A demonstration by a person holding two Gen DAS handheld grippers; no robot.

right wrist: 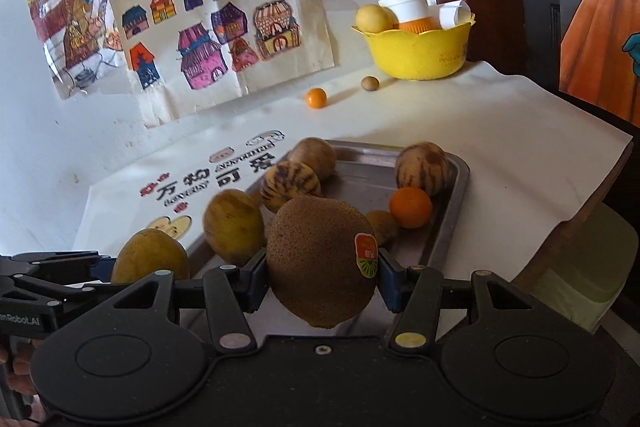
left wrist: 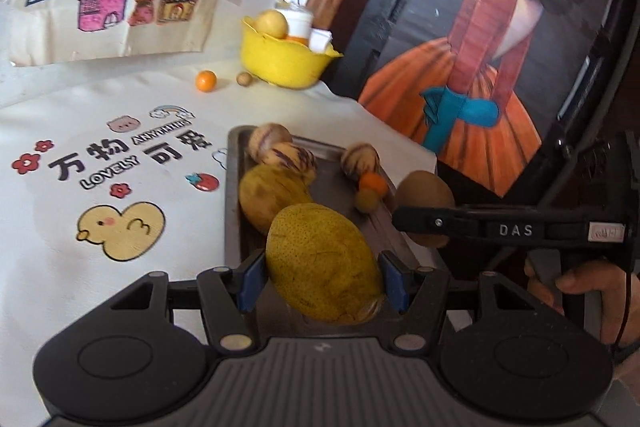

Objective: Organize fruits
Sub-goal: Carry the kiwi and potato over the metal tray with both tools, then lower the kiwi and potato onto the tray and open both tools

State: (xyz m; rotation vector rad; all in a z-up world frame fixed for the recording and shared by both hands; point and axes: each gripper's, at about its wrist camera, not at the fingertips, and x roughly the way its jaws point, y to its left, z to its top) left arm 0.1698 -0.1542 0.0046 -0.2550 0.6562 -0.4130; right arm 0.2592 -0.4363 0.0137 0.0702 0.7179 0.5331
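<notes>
**Both tongs loaded over the tray**

Here the left tongs (left wrist: 322,281) clamp a yellow pear (left wrist: 324,267), and the right tongs (right wrist: 322,279) clamp a brown kiwi (right wrist: 320,263), both just above the near end of the metal tray (right wrist: 460,179). The tray already holds several fruits close together. Set down carelessly, either fruit could roll off the shallow rim onto the table (right wrist: 500,131), or nudge the small orange (right wrist: 411,207).

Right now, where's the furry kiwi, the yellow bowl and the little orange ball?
kiwi (right wrist: 320,267), right wrist view, middle of its skin.
yellow bowl (right wrist: 416,57), right wrist view, front wall.
little orange ball (right wrist: 316,97), right wrist view, its centre.
</notes>
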